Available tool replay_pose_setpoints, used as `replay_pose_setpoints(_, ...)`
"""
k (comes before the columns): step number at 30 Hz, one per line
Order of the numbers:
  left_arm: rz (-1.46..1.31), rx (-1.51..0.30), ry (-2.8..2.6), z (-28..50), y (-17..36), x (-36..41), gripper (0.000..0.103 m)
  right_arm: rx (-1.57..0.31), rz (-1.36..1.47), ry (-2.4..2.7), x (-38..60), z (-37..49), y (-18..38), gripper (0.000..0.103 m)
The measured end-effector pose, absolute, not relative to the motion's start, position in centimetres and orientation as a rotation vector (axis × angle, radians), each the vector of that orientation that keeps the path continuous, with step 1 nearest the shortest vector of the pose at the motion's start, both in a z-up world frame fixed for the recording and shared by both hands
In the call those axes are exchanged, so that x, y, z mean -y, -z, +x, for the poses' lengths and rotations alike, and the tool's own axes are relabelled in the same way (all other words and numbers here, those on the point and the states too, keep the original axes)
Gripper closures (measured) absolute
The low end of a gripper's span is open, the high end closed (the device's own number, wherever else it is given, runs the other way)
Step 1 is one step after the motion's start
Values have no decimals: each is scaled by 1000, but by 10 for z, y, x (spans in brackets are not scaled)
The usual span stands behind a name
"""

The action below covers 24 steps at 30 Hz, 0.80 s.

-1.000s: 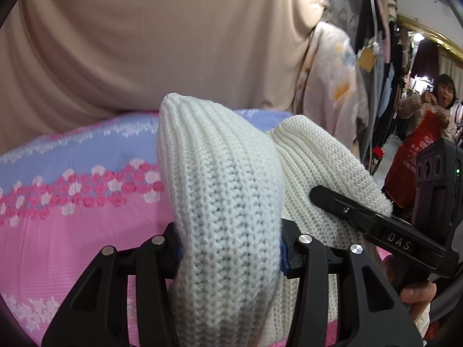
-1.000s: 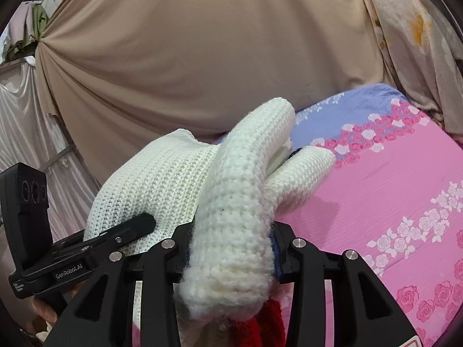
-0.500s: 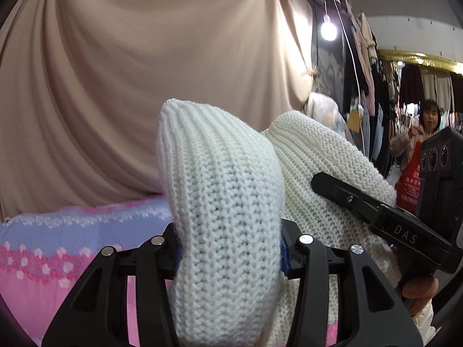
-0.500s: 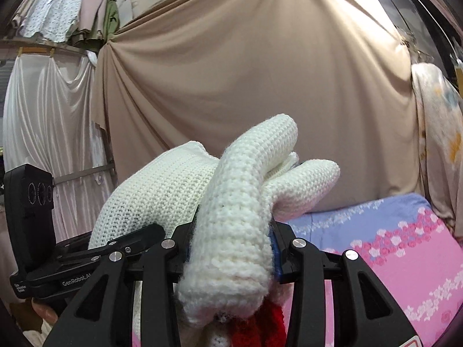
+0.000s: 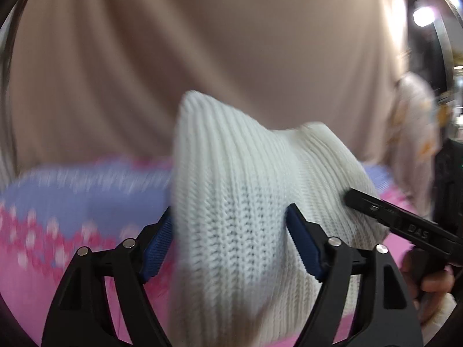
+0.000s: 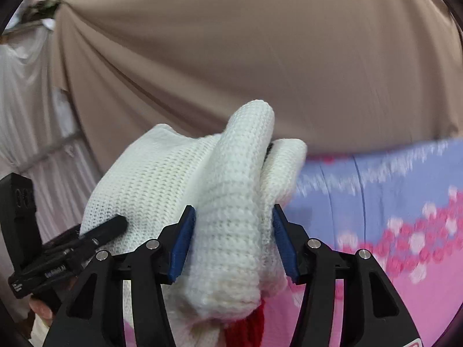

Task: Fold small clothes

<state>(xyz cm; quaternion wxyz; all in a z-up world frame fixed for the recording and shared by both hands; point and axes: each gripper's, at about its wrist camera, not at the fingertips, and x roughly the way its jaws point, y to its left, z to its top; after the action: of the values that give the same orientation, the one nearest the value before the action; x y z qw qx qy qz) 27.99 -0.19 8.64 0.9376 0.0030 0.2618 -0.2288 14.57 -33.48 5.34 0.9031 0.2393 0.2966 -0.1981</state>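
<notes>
A small white knitted garment [image 5: 231, 202] hangs between my two grippers above the bed. My left gripper [image 5: 231, 228] has its blue pads spread wide, with a thick fold of the knit still lying between them. My right gripper [image 6: 231, 234] also stands with its pads apart around a rolled white edge [image 6: 231, 202]; a red knit part [image 6: 249, 326] hangs below it. The right gripper's finger shows in the left wrist view [image 5: 385, 217], and the left gripper in the right wrist view [image 6: 75, 248].
A pink and lilac floral bedsheet [image 5: 72, 196] lies below, also in the right wrist view [image 6: 390, 217]. A beige curtain [image 5: 202, 43] hangs behind. White drapes [image 6: 26, 101] hang at the left. A lamp [image 5: 422, 17] shines at the upper right.
Both grippers have tipped back down toward the bed with the garment. Both pairs of pads have spread apart from the knit they were squeezing. The view is blurred by motion.
</notes>
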Motion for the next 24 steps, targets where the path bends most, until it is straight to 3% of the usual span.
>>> replay_pose_setpoints(3,-47,-696,447,302,-23,-19,38,-668,614,432,347,128,8,62)
replay_pose_setpoints(6,-73,-676,435,292,-14,-36,37,-624,555,465,338,118,-3,62)
replay_pose_setpoints(9,-48,-627,411,282,-26,-34,28,-642,480,454,327,135,-27,58)
replay_pose_setpoints(11,-84,-633,441,284,-31,-38,17,-670,489,413,328,145,-28,37)
replay_pose_setpoints(14,-149,-684,484,294,-25,-40,14,-731,518,404,335,155,-2,37)
replay_pose_setpoints(15,-149,-703,469,297,-19,-45,14,-756,526,402,337,159,7,40)
replay_pose_setpoints(19,-145,-745,428,298,-1,-39,20,-749,495,359,336,175,7,87)
replay_pose_setpoints(22,-123,-758,443,292,3,-30,23,-649,376,382,328,177,-35,89)
replay_pose_setpoints(24,-103,-750,426,287,4,-25,22,-680,389,386,333,181,-26,88)
